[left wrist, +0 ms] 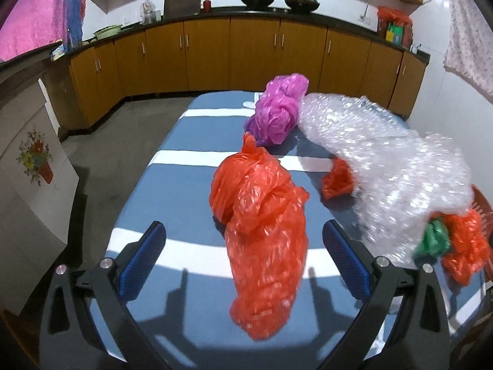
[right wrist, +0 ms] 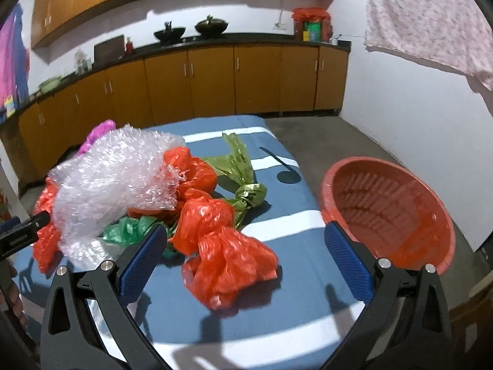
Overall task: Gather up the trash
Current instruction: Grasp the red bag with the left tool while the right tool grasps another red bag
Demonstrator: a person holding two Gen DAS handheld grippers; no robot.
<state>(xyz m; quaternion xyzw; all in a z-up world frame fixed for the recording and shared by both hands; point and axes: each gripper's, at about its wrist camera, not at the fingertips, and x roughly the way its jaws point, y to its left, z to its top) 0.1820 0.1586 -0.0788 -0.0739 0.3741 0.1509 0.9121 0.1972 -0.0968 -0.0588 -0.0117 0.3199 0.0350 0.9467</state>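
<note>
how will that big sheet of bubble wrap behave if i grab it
Likely floppy: the bubble wrap drapes over the red bags. Probably very light for its bulk. Its loose folds may drag the green bag beneath along.

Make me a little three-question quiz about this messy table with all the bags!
1. True or false: the red plastic basket already has trash in it.
2. Which trash lies between the open right gripper fingers: A) pink plastic bag, B) red plastic bag, C) clear bubble wrap?
3. Fill in: the left gripper is ____.

Key: 1 false; 2 B; 3 open.
</note>
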